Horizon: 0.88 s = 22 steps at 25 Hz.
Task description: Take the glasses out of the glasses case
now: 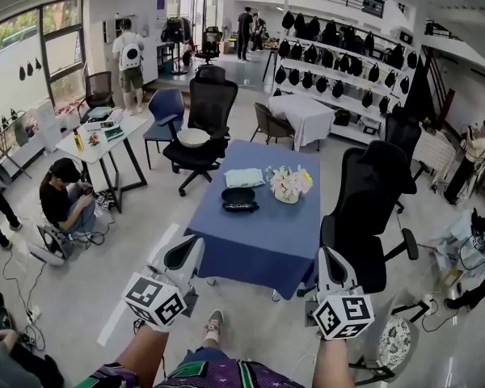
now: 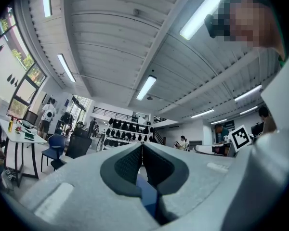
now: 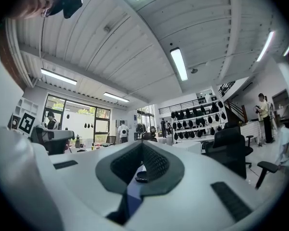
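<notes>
Head view, glasses case [image 1: 239, 199] on blue table [image 1: 263, 241]

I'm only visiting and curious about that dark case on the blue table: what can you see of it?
The case is black, oval and smooth-looking, perhaps hard-shelled. It lies flat near the middle of the blue table, in front of a pale packet and left of a small bunch of flowers. Only the table seems to touch it. A flatter dark part sits at its near edge; lid or glasses, it is too small to tell.
</notes>
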### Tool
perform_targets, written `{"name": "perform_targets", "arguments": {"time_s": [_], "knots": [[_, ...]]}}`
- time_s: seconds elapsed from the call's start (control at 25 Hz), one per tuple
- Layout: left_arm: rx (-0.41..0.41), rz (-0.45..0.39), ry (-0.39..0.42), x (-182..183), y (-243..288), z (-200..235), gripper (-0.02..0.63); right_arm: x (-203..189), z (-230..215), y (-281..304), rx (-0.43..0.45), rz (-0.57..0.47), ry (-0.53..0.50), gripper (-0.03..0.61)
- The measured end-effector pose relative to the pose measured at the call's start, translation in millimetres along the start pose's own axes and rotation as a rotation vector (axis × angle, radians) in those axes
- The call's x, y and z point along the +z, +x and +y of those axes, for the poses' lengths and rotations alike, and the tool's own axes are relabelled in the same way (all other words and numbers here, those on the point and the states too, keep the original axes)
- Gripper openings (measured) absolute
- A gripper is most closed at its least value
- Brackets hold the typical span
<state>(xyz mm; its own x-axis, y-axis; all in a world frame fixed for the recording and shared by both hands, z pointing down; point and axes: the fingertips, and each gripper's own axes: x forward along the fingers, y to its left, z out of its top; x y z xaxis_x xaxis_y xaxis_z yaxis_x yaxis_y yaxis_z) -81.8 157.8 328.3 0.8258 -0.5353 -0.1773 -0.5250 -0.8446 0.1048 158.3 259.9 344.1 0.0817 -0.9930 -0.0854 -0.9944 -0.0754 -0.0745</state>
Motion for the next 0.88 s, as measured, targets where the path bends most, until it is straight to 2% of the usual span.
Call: {"name": "perform_targets", "arguments": {"time_s": [0.48, 0.88], "knots": [[0.005, 0.01, -0.013, -2.1, 16.9, 22.5, 0.015, -1.4, 3.5, 28.4, 0.014, 0.032, -0.016, 0.003], [0.021, 0.013, -0.014, -0.2, 45.9, 64.0, 0.015, 10.4, 2.9, 83.0, 0.025, 0.028, -0.033, 0.003]]}}
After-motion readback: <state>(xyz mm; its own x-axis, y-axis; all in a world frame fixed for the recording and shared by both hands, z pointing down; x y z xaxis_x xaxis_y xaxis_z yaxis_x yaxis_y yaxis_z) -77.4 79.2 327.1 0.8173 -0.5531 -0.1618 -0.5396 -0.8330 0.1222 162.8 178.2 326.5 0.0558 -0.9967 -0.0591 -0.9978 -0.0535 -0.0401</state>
